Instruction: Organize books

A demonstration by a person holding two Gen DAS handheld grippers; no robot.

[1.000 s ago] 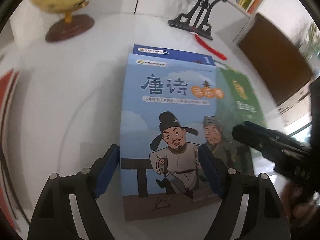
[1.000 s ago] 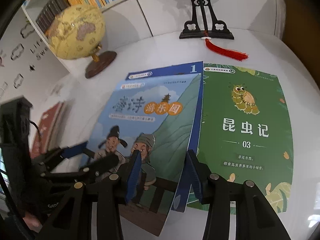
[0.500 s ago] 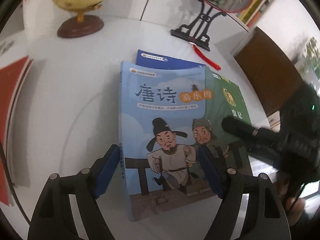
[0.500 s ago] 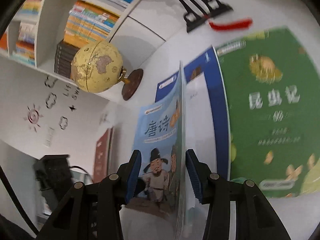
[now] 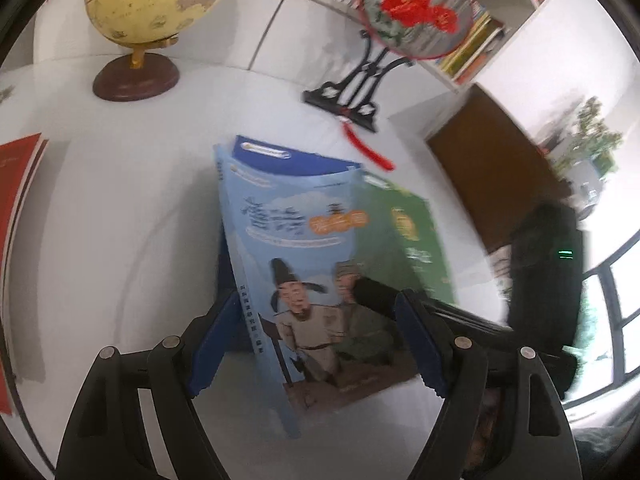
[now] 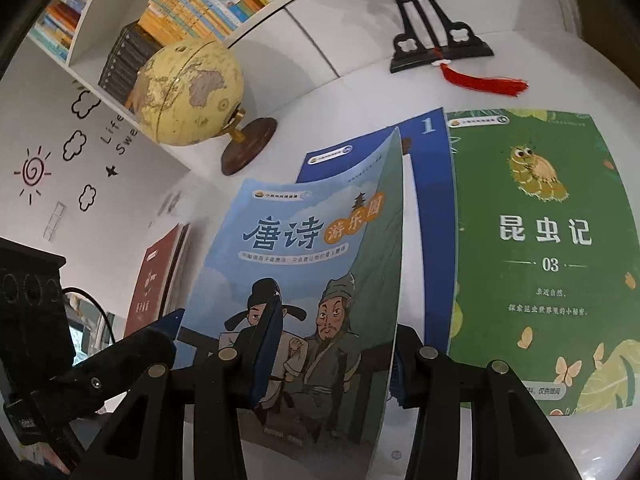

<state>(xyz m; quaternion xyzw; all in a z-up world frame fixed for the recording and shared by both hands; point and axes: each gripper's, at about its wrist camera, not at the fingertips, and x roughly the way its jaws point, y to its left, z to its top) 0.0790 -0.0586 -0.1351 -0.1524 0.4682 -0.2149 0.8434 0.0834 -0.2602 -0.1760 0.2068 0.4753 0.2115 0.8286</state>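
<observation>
A light-blue poetry book (image 5: 296, 280) (image 6: 304, 280) with two cartoon men on its cover is tilted up off the white table. My right gripper (image 6: 328, 356) is shut on its lower right edge, one finger over the cover and one behind. My left gripper (image 5: 316, 344) is open, its pads on either side of the book's lower part. A dark-blue book (image 5: 280, 158) (image 6: 430, 184) marked 1 lies flat beneath. A green insect book (image 5: 404, 236) (image 6: 532, 264) lies flat to its right.
A yellow globe (image 5: 152, 12) (image 6: 188, 92) stands at the back left. A black fan stand (image 5: 348, 96) (image 6: 436, 48) with a red tassel stands at the back. A red book (image 5: 16, 200) (image 6: 156, 280) lies at the left. Bookshelves (image 6: 192, 12) line the wall.
The light-blue book has been lifted from lying flat on the dark-blue one to a tilted stand. Both grippers have risen and turned with it.
</observation>
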